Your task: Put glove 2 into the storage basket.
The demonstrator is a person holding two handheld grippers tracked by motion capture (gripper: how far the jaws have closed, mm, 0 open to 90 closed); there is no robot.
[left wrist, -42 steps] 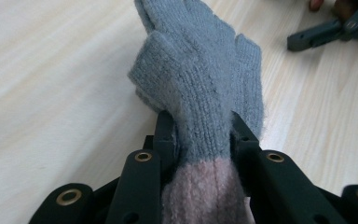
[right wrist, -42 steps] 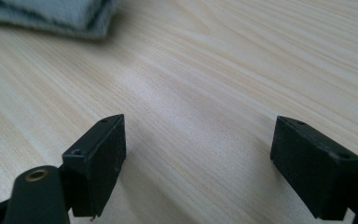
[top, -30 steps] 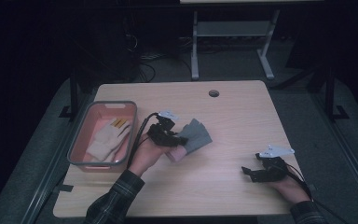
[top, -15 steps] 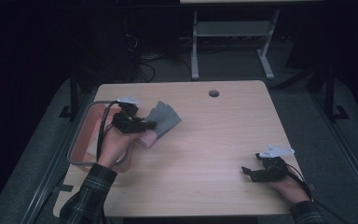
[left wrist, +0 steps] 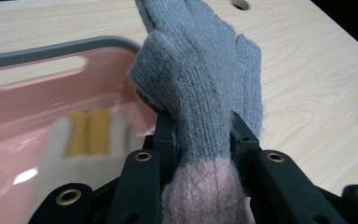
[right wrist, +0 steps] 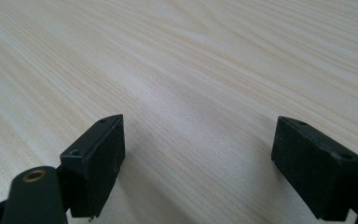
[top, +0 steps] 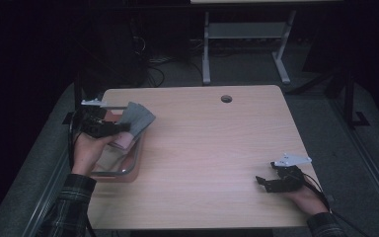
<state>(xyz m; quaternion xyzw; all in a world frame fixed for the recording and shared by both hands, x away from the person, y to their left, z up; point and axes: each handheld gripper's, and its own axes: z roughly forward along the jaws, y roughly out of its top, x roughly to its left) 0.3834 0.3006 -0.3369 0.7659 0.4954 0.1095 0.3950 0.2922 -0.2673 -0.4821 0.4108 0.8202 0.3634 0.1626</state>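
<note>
Left gripper (top: pixel 109 129), jaws clamped on a grey-and-pink glove (left wrist: pixel 200 93), holds it over the pink bin (top: pixel 128 165); release low and centred inside. Right gripper (right wrist: pixel 200 163) rests wide open, empty, on the worktop (top: pixel 217 148).

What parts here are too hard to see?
- The white and yellow thing in the pink bin: blurred, left gripper view.
- The grey glove's pink cuff: cut off at the bottom edge.
- The bin's contents, high view: hidden behind the left tongs and glove.
</note>
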